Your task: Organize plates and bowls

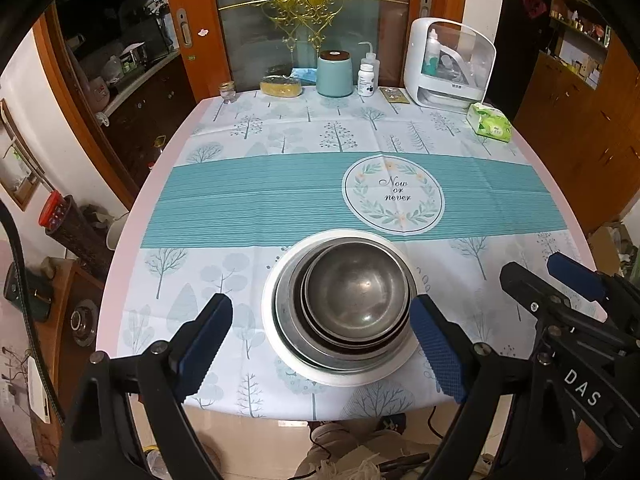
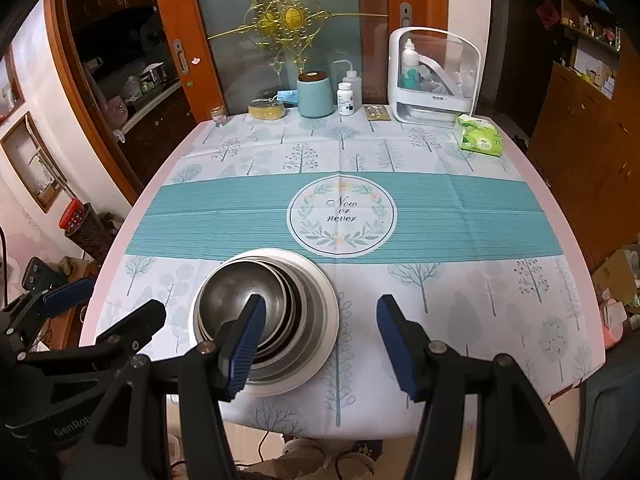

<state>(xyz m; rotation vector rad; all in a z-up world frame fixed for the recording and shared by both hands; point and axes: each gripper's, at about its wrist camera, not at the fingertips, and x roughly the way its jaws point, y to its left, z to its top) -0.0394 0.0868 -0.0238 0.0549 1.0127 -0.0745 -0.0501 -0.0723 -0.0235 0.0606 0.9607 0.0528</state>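
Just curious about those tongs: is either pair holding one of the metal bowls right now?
No, both the left tongs and right tongs gape open, empty, near the stacked metal bowls.

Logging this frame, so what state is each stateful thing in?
left gripper: open, empty
right gripper: open, empty
metal bowls: nested, upright, empty
white plate: under the bowls, flat on tablecloth
teal canister: lid on
white pill bottle: capped
tissue pack: lying flat
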